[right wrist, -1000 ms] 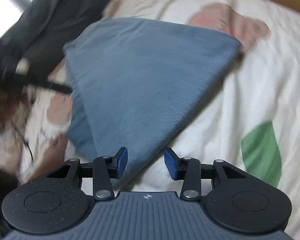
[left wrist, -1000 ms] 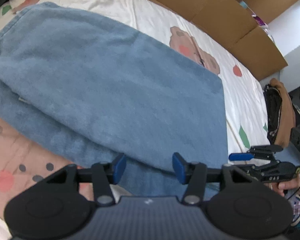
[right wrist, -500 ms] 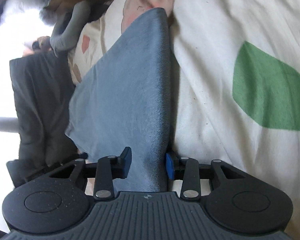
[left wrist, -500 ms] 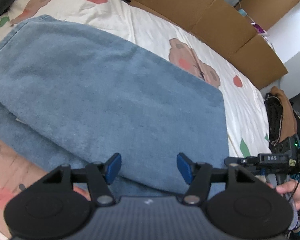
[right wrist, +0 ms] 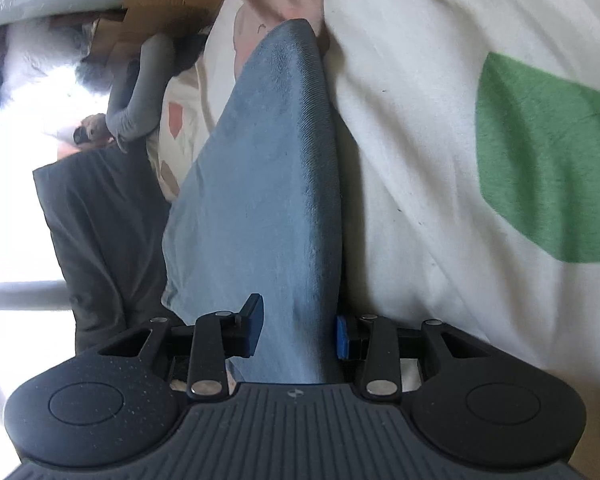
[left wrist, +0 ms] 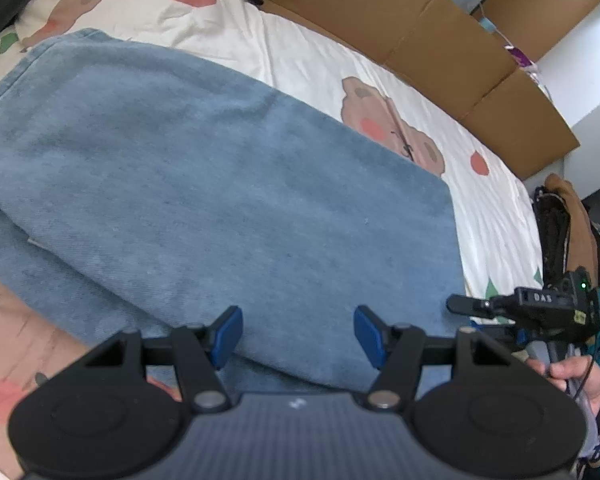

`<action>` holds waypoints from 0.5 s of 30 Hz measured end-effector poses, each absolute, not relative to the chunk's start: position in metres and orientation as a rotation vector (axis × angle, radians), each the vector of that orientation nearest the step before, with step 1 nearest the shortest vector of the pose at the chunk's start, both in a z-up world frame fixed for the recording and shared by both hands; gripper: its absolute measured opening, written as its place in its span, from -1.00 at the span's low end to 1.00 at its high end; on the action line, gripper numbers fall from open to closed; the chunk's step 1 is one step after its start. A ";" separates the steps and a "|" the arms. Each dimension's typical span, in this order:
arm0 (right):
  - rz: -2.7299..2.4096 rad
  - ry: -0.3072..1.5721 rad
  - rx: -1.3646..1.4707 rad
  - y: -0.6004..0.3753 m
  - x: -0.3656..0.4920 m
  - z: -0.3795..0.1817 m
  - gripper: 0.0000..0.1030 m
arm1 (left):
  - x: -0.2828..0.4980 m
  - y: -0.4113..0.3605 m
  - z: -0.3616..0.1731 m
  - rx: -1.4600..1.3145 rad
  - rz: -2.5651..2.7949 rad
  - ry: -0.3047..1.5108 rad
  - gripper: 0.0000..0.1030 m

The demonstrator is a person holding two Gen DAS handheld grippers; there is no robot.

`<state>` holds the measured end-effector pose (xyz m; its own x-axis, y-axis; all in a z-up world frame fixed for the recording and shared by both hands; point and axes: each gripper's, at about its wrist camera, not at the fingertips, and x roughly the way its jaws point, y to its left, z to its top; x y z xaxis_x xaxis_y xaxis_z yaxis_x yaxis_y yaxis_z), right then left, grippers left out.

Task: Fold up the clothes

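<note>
A white patterned bedsheet (left wrist: pixel 380 80) is stretching far and right, cardboard (left wrist: pixel 440 52) bordering its far edge. Blue jeans (left wrist: pixel 220 200) are lying folded across it. The left gripper (left wrist: pixel 296 336) is hovering spread over their near edge; the right gripper (right wrist: pixel 298 330) is pinching their right edge.

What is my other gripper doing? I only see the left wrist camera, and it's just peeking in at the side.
Observer: The right gripper has a folded edge of the blue cloth between its fingers, with the pads against it on both sides.
Operator: What's next to the cloth there?
Observer: A big green patch printed on the white bedsheet, close beside the cloth.
Operator: Can you see anybody?
Observer: Only a grey sleeve with a hand at its end, far off near the top corner of the right wrist view.
</note>
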<state>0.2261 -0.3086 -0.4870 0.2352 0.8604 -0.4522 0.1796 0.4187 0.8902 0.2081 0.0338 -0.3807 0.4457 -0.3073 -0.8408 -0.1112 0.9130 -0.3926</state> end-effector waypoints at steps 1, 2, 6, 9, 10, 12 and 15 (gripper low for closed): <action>0.615 1.270 1.072 -0.307 0.228 -0.488 -0.37 | 0.208 0.034 -0.382 -0.426 -0.124 1.111 0.25; 0.616 1.271 1.056 -0.305 0.229 -0.487 -0.49 | 0.208 0.034 -0.383 -0.427 -0.121 1.112 0.25; 0.638 1.261 1.012 -0.300 0.234 -0.479 -0.80 | 0.208 0.033 -0.387 -0.418 -0.119 1.111 0.25; 0.672 1.242 1.011 -0.300 0.237 -0.473 -0.82 | 0.208 0.031 -0.388 -0.417 -0.121 1.108 0.25; 0.673 1.244 0.999 -0.299 0.239 -0.473 -0.81 | 0.207 0.031 -0.389 -0.419 -0.121 1.109 0.25; 0.659 1.260 1.002 -0.297 0.242 -0.477 -0.77 | 0.208 0.030 -0.390 -0.421 -0.123 1.111 0.25; 0.636 1.278 1.019 -0.293 0.246 -0.485 -0.76 | 0.210 0.029 -0.391 -0.413 -0.130 1.115 0.25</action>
